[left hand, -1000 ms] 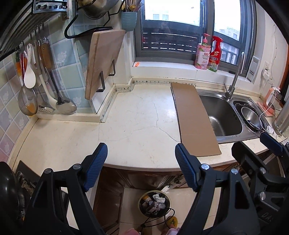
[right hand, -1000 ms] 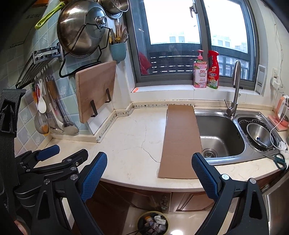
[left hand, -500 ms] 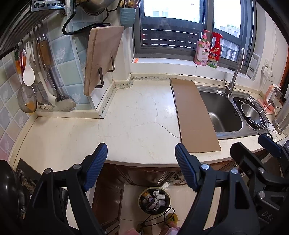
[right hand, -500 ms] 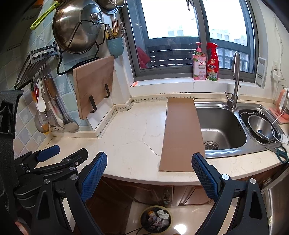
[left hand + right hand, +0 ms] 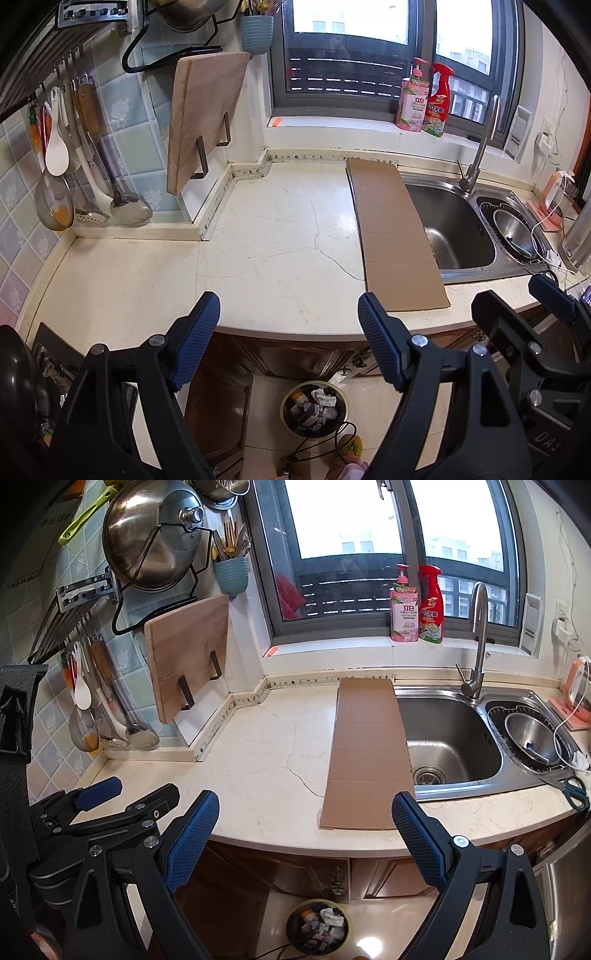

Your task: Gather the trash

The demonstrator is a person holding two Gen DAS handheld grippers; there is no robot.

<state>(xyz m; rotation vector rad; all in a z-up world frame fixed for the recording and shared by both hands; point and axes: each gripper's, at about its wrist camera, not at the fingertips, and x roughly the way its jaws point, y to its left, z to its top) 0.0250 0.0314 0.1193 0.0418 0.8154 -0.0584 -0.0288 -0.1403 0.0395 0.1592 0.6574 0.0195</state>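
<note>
Both tongs gape empty over a cracked marble counter (image 5: 280, 236) bearing cardboard (image 5: 367, 753) beside the sink (image 5: 448, 738).

Each gripper (image 5: 288, 314) (image 5: 304, 814) has a matte black frame with silver screws and ribbed blue pads (image 5: 190, 840).

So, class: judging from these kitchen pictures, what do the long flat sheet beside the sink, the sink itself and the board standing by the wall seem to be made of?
Flat sheet: probably corrugated cardboard, matte brown with fold creases across it.
Sink: looks like stainless steel, a brushed grey basin showing soft reflections.
Board: seems to be wood, pale with visible grain and a dull finish.
</note>
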